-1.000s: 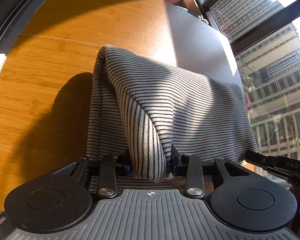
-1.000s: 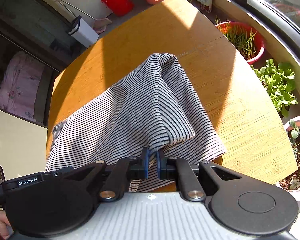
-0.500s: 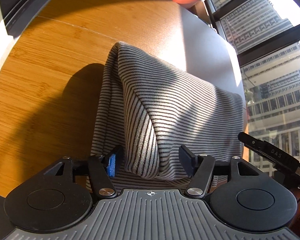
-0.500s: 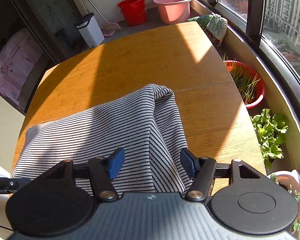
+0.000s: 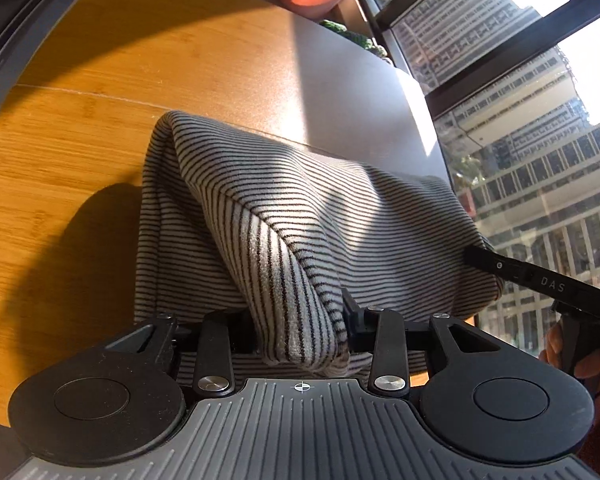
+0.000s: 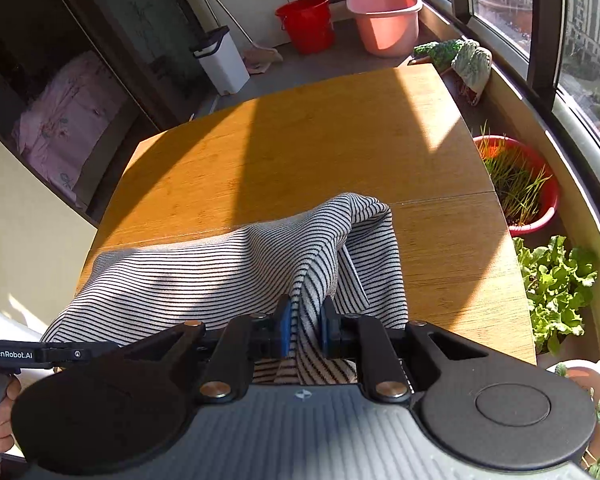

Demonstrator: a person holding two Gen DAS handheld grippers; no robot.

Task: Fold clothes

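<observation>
A black-and-white striped garment (image 5: 300,208) lies folded on the wooden table (image 5: 60,160), its near edge lifted. My left gripper (image 5: 300,320) is closing on a thick bunched fold of that edge, and both pads press into the cloth. In the right wrist view the same striped garment (image 6: 204,272) spreads leftward, and my right gripper (image 6: 304,328) is closing with its blue pads (image 6: 285,326) pinching a thinner fold at the other near corner. The cloth rises in a peak from each grip. Each gripper shows at the edge of the other's view.
The table (image 6: 300,152) ends close behind the garment. Beyond it stand a red bucket (image 6: 306,22), a pink basin (image 6: 384,16) and a white bin (image 6: 220,60). Potted plants (image 6: 516,184) line the window sill at the right. A hand (image 5: 572,356) holds the other gripper's handle.
Both grippers were shut on the garment's near edge, opened wide half a second ago, and have closed on the cloth again. The right gripper rolled upright; both grips have lifted a little.
</observation>
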